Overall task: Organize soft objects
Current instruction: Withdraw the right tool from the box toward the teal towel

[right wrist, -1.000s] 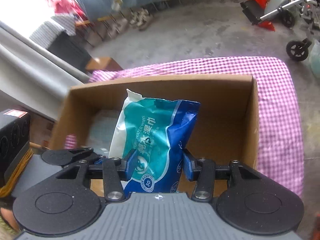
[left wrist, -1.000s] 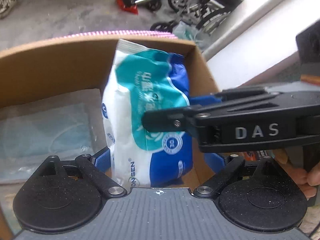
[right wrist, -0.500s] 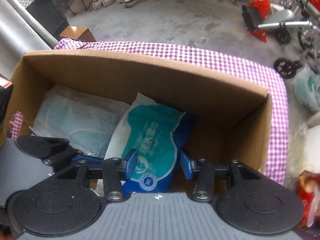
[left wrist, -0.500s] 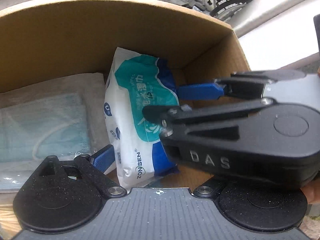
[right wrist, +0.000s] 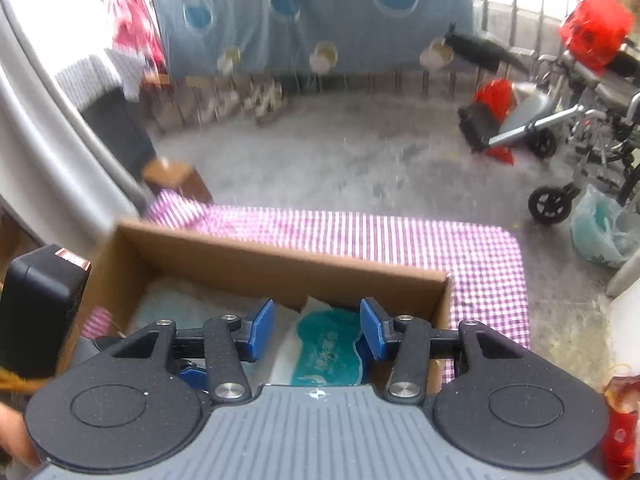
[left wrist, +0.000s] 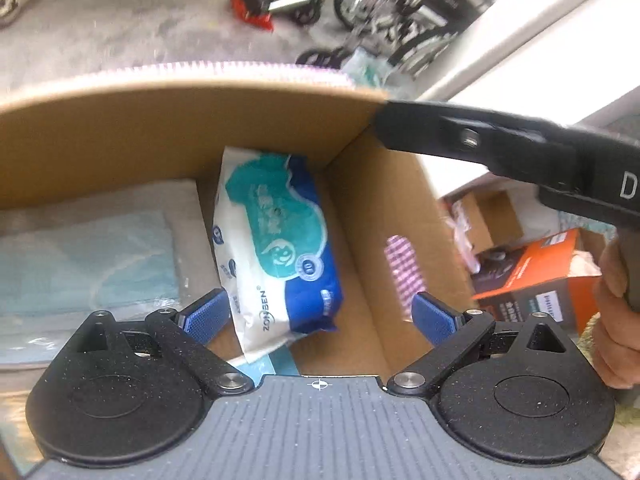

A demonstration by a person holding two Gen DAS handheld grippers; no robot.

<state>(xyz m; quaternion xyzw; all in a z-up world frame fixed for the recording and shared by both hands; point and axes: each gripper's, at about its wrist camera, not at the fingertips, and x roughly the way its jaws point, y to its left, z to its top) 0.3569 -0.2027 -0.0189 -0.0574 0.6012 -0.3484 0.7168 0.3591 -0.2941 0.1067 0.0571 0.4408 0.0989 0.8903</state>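
Note:
A white, teal and blue pack of wet wipes [left wrist: 276, 252] lies inside the cardboard box [left wrist: 180, 128], near its right wall, beside a flat bag of pale blue face masks [left wrist: 88, 256]. My left gripper [left wrist: 320, 316] is open above the box, with its fingers on either side of the pack's near end and not touching it. My right gripper [right wrist: 318, 330] is open and empty, lifted above the box, with the wipes pack [right wrist: 328, 352] below it. In the left wrist view the right gripper's black body [left wrist: 520, 152] hangs over the box's right corner.
The box [right wrist: 280, 268] stands on a purple checked tablecloth [right wrist: 400, 236]. An orange carton [left wrist: 536, 276] and other boxes sit to the right of it. Wheelchairs [right wrist: 580, 120] and a concrete floor lie beyond the table.
My right gripper has opened, let go of the wipes pack and risen out of the box. The pack now lies flat on the box floor. The left gripper has drawn back a little.

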